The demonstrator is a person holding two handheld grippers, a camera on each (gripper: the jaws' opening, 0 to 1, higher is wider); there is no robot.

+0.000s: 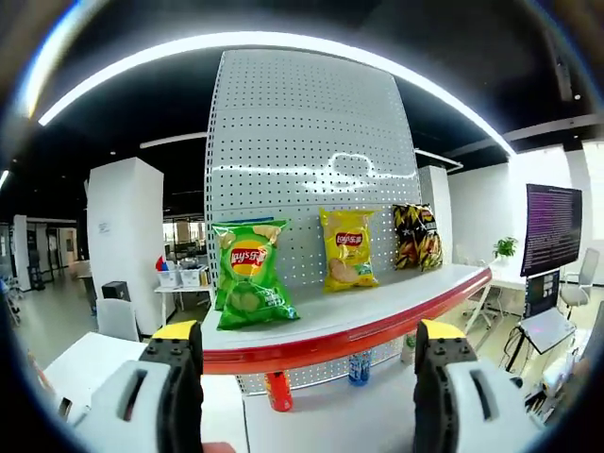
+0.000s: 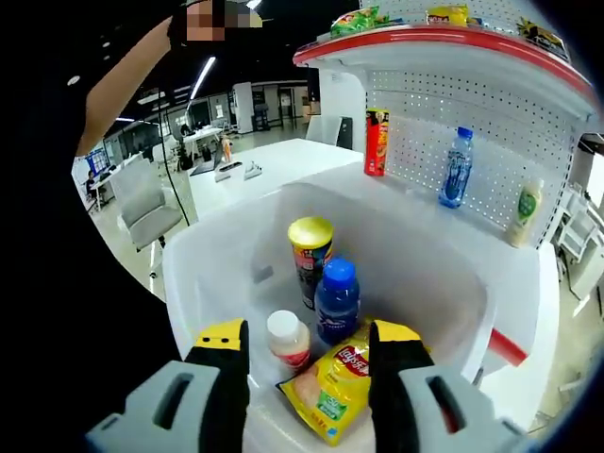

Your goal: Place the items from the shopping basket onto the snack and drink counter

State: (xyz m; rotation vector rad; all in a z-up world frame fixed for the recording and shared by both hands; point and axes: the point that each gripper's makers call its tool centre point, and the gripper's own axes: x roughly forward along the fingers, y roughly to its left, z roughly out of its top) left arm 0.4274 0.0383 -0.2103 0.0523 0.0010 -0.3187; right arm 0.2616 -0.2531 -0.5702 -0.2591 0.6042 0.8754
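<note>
Labels on the basket [image 2: 217, 255] stuff are too blurry to read. Inside: yellow-lid can [image 2: 310, 253], blue bottle [image 2: 336, 300], white-cap bottle [image 2: 288, 340], chip bag [image 2: 332, 387] at 6 o'clock. Right tool [image 2: 307, 363] hangs wide open over them, gripping nothing. Left tool [image 1: 310, 363] is also spread, empty, facing the shelf [image 1: 359, 316] with green [image 1: 248, 274], yellow [image 1: 347, 247] and dark bags [image 1: 416, 236]. Office room behind.

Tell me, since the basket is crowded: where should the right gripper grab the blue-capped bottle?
Probably by the neck under the cap of the blue-capped bottle, coming from above. It stands upright, hemmed by the canister and yellow chip bag; the right gripper is open.
</note>
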